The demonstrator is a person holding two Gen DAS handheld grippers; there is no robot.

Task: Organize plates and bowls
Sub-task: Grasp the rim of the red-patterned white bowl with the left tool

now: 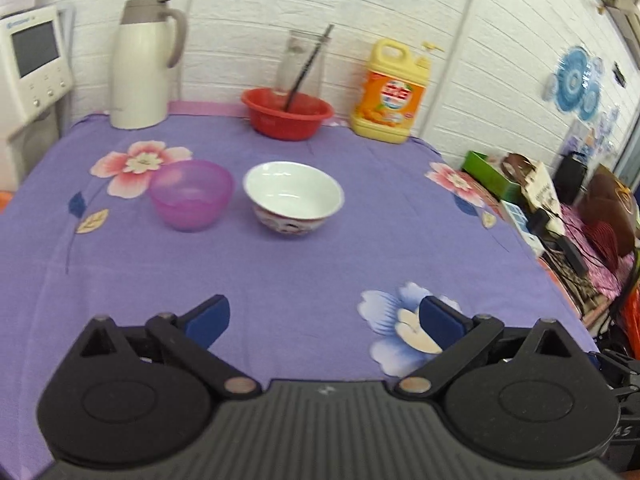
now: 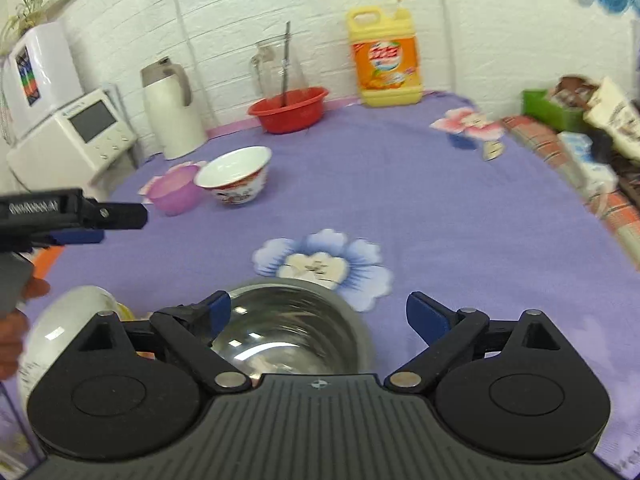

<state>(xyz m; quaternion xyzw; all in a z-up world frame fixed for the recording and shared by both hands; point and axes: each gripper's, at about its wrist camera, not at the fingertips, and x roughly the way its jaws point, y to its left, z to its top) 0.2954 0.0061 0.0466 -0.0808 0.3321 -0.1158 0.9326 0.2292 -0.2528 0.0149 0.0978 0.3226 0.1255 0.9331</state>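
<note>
We see the desk (image 1: 320,264) under purple floral cloth. Mid-desk, a white bowl (image 1: 294,196) sits just right of a purple bowl (image 1: 192,194); a steel bowl (image 2: 296,328) lies near. Both our left tool (image 1: 326,320) and right tool (image 2: 318,314) are spread apart, holding nothing.

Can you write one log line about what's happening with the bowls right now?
left hand-held gripper: open, empty | right hand-held gripper: open above steel bowl | purple bowl beside white bowl | nothing stacked

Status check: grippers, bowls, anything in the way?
Left gripper open, empty. Right gripper open over steel bowl. Purple bowl, white bowl side by side, untouched. No obstruction.
</note>
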